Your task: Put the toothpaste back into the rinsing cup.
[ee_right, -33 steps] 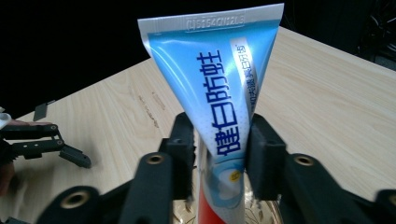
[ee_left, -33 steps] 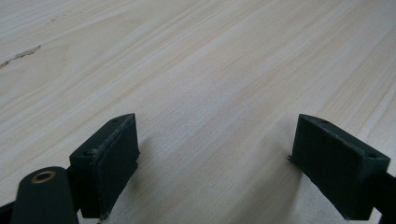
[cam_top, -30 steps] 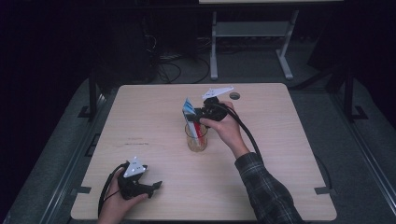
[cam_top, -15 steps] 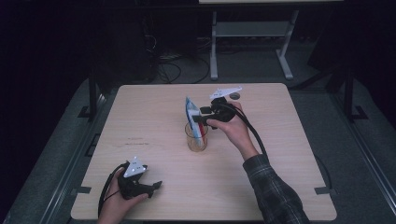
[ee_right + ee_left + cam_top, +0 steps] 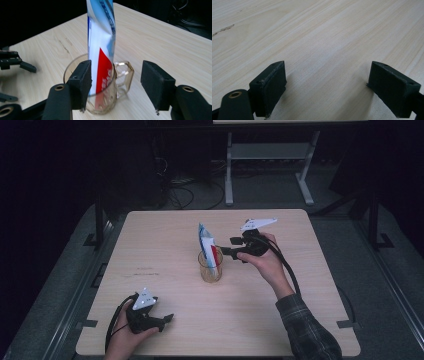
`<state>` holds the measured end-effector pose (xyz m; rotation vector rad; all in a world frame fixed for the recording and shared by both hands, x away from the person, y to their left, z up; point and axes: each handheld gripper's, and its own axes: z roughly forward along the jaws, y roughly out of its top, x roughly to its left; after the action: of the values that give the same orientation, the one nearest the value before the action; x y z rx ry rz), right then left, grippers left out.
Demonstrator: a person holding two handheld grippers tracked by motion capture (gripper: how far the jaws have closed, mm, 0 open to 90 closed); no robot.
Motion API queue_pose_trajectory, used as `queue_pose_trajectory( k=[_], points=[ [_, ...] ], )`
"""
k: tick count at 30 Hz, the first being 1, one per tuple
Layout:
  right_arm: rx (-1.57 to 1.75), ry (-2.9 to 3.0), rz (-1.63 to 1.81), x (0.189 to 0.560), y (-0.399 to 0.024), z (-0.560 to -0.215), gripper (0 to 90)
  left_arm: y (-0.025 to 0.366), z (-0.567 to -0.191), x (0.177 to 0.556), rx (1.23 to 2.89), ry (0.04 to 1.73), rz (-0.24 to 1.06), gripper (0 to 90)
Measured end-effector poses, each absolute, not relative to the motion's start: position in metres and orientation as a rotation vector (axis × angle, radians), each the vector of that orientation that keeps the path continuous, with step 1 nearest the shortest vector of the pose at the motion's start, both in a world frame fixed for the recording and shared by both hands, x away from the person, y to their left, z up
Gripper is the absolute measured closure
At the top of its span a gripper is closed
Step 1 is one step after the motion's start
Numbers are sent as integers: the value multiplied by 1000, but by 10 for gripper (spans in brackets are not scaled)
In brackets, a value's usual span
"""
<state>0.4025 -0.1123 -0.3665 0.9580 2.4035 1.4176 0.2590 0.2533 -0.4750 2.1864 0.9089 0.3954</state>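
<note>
right gripper view: glossy tube (image 5: pixel 101 50), clear faceted mug (image 5: pixel 117 82)

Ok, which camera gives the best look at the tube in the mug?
The right gripper view: the tube stands close and sharp in the glass mug, its red and blue print plain. The high view shows the tube small and far. The left gripper view looks at bare table.

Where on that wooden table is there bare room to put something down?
The pale wooden table is bare along its far-left side and the near edge between the two hands. It is crowded mid-table, around the clear glass mug holding the blue-white-red tube.
</note>
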Motion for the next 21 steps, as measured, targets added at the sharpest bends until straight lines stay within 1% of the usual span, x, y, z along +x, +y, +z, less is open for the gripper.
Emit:
queue_pose_trajectory(
  k=[12,21],
  points=[
    [969,2389,1361,385,-136,-373,396,253,-475,259,2187,909,397,134],
    [1024,2374,1323,370,-159,-388,376,253,-475,259,2186,910,396,134]
  ],
)
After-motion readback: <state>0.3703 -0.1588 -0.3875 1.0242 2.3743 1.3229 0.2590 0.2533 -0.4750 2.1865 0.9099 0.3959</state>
